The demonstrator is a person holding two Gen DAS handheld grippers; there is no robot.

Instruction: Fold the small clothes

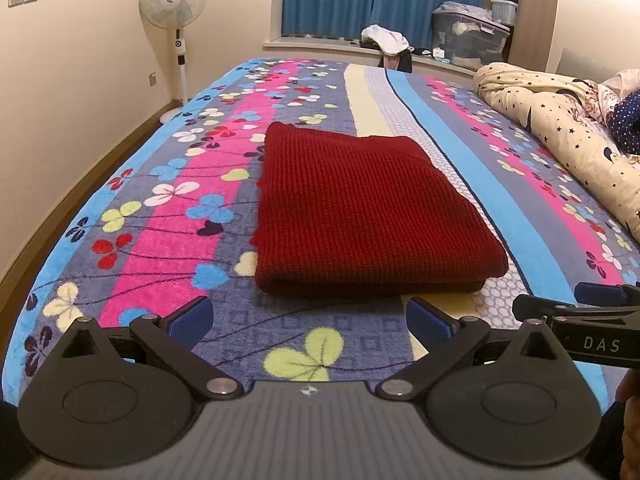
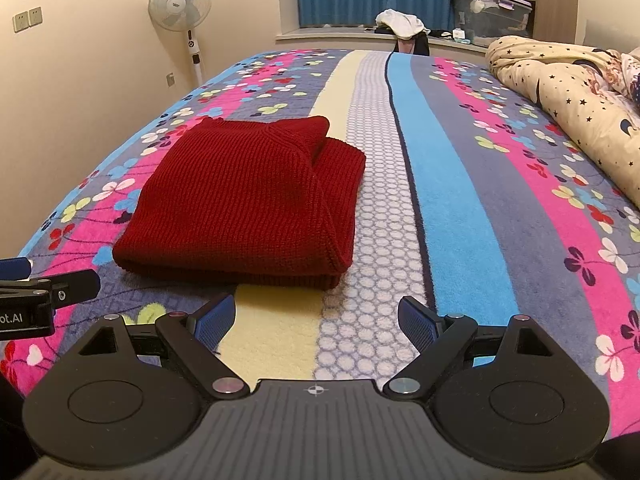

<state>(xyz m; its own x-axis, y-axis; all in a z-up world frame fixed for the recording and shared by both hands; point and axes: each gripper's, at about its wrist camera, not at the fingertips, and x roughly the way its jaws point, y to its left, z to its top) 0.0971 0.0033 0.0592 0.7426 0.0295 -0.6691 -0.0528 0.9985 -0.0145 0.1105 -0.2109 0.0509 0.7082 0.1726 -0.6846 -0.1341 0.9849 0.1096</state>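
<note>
- Sweater [image 1: 360,216]: dark red knit, folded into a compact rectangle of several layers. It lies flat on the blanket [image 1: 500,208], close to the bed's near edge and toward the left side. In the right wrist view [image 2: 240,200] a folded flap lies on top along its right side.
- Left gripper [image 1: 308,320]: fingers spread wide, nothing between them. It hovers over the blanket just short of the sweater's near fold, not touching it.
- Right gripper [image 2: 316,320]: fingers likewise spread wide and empty. It sits over the cream and dotted stripes, just in front of the sweater's near right corner.
- The two grippers are side by side; each shows at the edge of the other's view.
- Duvet [image 1: 560,132]: cream with stars, bunched along the bed's right edge, well apart from the sweater.
- Bin [image 1: 468,36]: clear plastic with a lid, on the ledge beyond the bed's far right corner. It holds pale items; what they are cannot be told.
- Clothes pile [image 1: 386,40]: white and dark pieces, loose on the same ledge, left of the bin.
- Fan [image 1: 174,0]: on a stand, on the floor past the bed's far left corner.
</note>
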